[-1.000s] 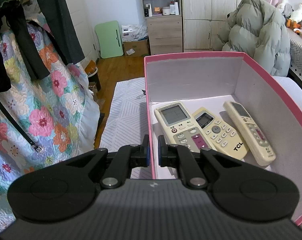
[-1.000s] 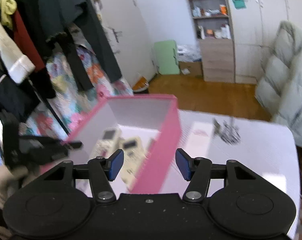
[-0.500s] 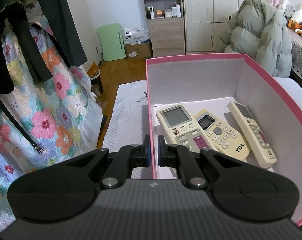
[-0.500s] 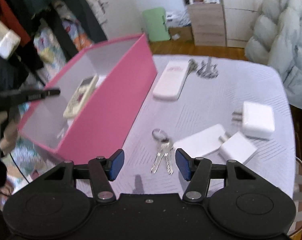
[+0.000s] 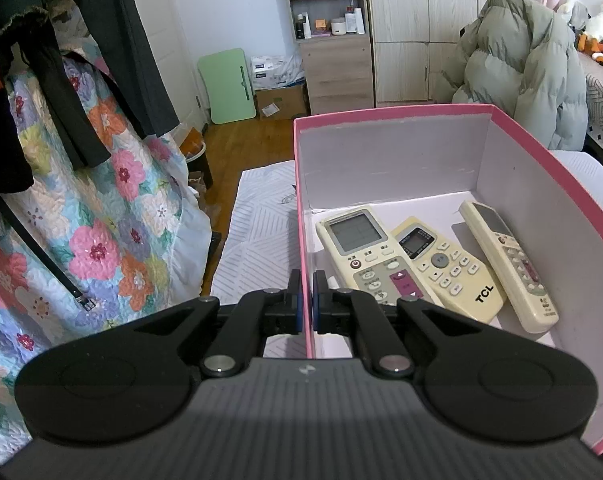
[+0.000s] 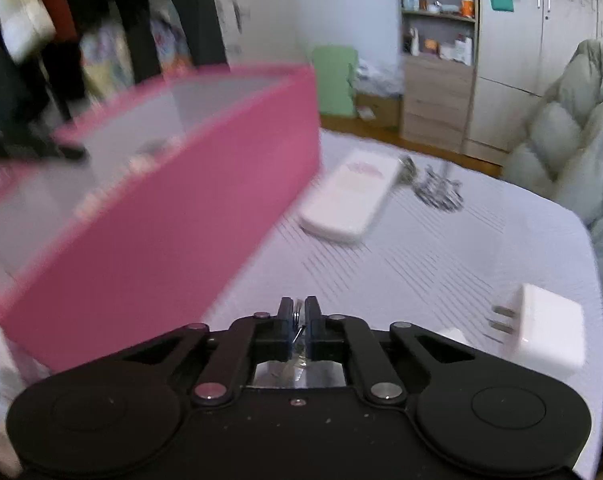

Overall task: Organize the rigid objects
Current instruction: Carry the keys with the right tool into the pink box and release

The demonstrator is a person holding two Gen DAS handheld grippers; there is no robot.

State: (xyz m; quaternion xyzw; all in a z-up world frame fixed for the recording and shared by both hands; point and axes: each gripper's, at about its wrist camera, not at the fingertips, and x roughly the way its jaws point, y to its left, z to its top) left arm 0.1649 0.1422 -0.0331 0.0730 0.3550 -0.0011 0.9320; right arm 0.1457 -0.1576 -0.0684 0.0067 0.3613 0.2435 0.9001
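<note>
Beside pink box (image 6: pixel 189 216), right gripper (image 6: pixel 297 322) clamped on keys (image 6: pixel 298 316); left gripper (image 5: pixel 306 300) pinches box wall. Next, probably: carry keys over rim, release.

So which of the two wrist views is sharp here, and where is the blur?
Left wrist view: sharp, the remotes in the pink box read clearly, with fisheye bending at the edges. Right wrist view: motion blur smears the box and the white remote on the table; the right gripper itself stays crisp.

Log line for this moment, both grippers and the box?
left gripper: shut on pink box wall | right gripper: shut on keys | box: three remotes
</note>
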